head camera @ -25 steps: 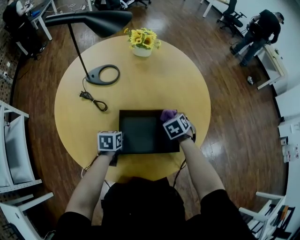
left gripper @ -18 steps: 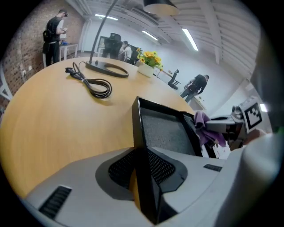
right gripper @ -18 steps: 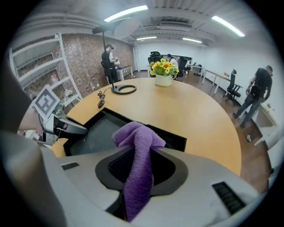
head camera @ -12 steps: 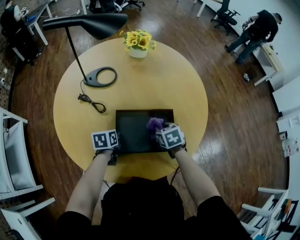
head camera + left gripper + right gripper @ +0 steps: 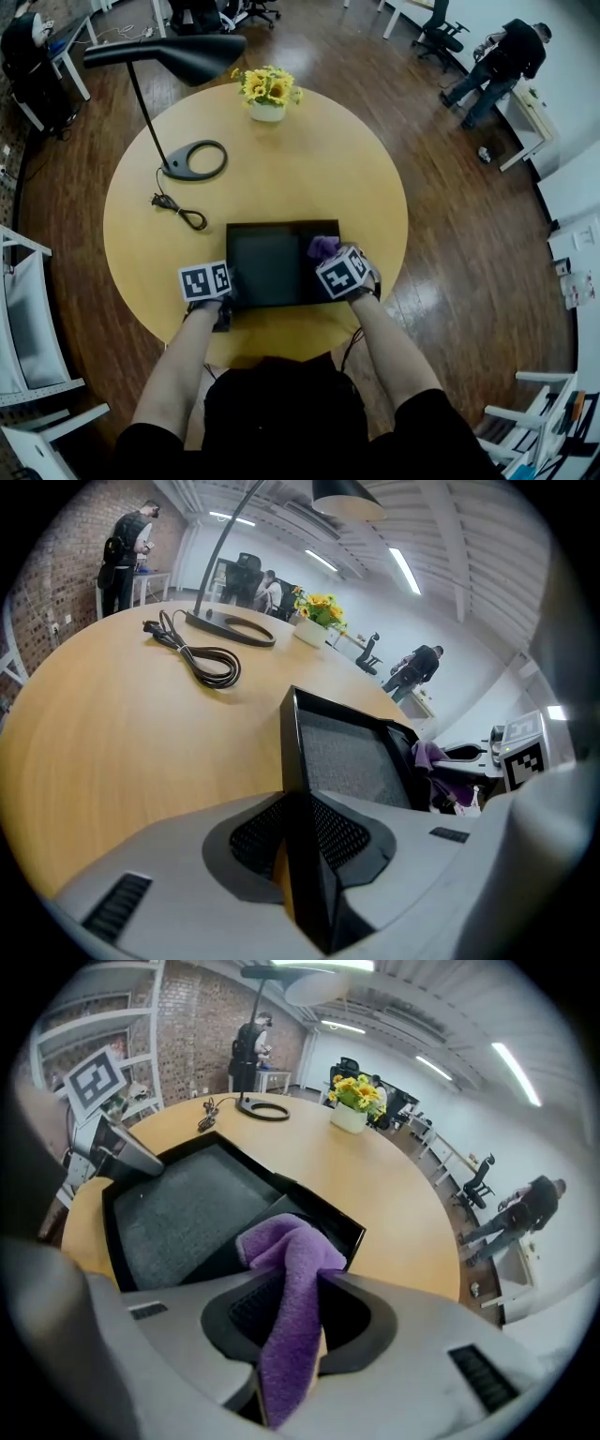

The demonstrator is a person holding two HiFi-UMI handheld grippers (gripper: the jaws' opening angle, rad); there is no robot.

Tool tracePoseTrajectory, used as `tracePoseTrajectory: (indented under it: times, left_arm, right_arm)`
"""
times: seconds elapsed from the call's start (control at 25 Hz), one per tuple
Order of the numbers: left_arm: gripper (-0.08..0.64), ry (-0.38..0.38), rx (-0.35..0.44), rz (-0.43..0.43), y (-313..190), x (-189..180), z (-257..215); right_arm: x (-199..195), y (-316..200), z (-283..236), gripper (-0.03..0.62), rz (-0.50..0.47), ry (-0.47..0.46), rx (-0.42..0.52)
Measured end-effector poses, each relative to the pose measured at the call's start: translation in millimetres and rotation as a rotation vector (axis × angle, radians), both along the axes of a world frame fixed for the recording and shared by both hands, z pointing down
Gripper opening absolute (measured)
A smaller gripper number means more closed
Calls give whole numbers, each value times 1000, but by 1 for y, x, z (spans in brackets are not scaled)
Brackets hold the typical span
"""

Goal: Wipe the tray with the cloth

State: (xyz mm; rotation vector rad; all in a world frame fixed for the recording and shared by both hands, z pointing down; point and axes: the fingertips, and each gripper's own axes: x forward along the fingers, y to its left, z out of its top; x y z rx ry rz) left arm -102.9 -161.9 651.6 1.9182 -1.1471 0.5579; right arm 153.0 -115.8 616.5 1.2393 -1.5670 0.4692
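A black tray (image 5: 281, 227) with a grey textured floor lies on the round wooden table, close to me. My left gripper (image 5: 228, 294) is at the tray's near left corner, shut on the tray's black wall (image 5: 291, 752), which stands between its jaws (image 5: 302, 855). My right gripper (image 5: 330, 259) is over the tray's right side, shut on a purple cloth (image 5: 323, 247). The cloth (image 5: 291, 1279) hangs folded from between that gripper's pads (image 5: 292, 1335) above the tray floor (image 5: 187, 1208). In the left gripper view the cloth (image 5: 429, 755) shows at the tray's far side.
A black lamp base (image 5: 195, 159) and its coiled cord (image 5: 178, 211) lie on the table's left. A pot of sunflowers (image 5: 265, 94) stands at the far edge. White chairs (image 5: 28, 309) stand at the left, and a person (image 5: 497, 56) at a desk far right.
My right gripper carried the cloth from the tray's far right corner nearer and inward, then a little back to the right. The left gripper stayed at the near left corner.
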Motion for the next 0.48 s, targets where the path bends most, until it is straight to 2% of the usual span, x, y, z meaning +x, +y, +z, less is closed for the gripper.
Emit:
tracePoseTrajectory:
  times: [0.16, 0.24, 0.36, 0.48]
  left_arm:
    - [69, -1, -1, -9, 1, -1, -1]
    - [69, -2, 1, -11, 2, -1, -1]
    - [69, 1, 3, -5, 2, 0, -2]
    - [69, 1, 7, 1, -2, 1, -1]
  right_arm:
    - [-37, 13, -7, 101, 11, -254, 16]
    - [-53, 24, -8, 101, 16, -345, 8]
    - [-49, 40, 16, 101, 46, -325, -42]
    - [-37, 38, 19, 101, 63, -292, -8]
